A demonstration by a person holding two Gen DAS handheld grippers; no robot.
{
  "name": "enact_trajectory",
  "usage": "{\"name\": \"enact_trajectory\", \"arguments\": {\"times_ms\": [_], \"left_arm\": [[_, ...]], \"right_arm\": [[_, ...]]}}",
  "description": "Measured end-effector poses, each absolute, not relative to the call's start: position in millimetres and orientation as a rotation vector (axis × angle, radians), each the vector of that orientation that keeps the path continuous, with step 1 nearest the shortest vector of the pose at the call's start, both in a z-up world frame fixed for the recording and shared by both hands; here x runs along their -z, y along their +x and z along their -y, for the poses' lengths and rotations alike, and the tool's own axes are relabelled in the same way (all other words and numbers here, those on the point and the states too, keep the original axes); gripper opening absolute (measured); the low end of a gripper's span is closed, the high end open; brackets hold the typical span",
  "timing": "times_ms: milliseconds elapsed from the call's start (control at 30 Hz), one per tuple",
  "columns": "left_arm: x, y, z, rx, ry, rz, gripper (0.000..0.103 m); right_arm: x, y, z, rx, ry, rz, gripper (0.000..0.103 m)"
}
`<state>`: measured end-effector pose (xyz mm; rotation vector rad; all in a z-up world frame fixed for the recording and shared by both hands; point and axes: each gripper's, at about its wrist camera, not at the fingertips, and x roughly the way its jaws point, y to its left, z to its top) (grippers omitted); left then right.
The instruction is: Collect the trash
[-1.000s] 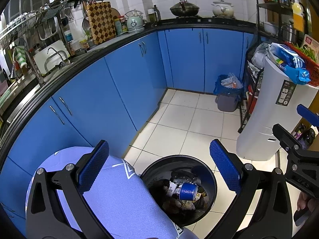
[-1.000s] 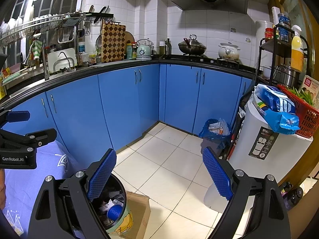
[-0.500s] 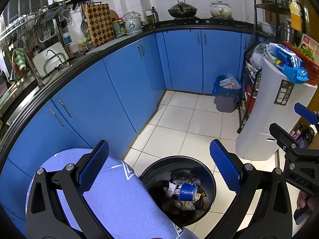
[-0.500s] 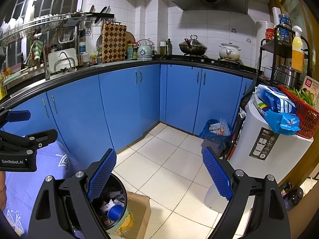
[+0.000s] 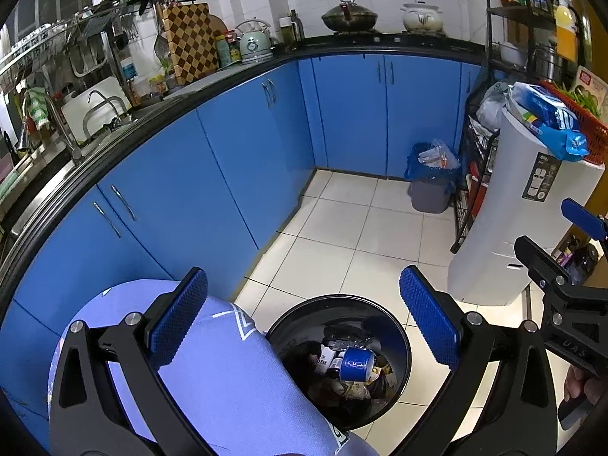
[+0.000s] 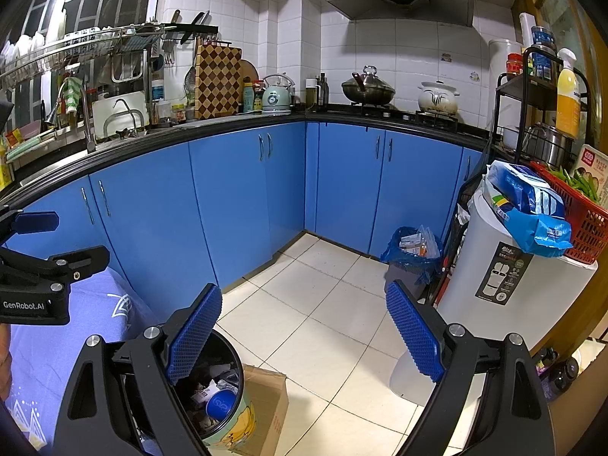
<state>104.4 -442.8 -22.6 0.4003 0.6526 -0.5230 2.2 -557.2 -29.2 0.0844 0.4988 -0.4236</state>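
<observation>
A round black bin (image 5: 403,345) stands on the tiled floor below my left gripper (image 5: 304,326), which is open and holds nothing. Inside the bin lie a blue can (image 5: 356,364) and several wrappers. In the right wrist view the same bin (image 6: 235,414) sits at the lower left with the blue can (image 6: 220,404) in it. My right gripper (image 6: 304,338) hangs open and empty above the floor tiles, to the right of the bin.
A lilac cloth-covered surface (image 5: 235,387) lies left of the bin. A cardboard box (image 6: 266,406) leans beside it. Blue cabinets (image 6: 235,197) run along the left and back. A blue-lined small bin (image 6: 412,254) and a white appliance (image 6: 505,285) stand at the right.
</observation>
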Motion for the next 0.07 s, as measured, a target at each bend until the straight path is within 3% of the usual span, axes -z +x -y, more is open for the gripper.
{"name": "enact_trajectory", "arguments": {"times_ms": [67], "left_arm": [[22.9,103.9,443.0,0.522,0.403,-0.650,0.099]], "right_arm": [[28.9,2.7,556.0,0.424,0.085,-0.499,0.086]]}}
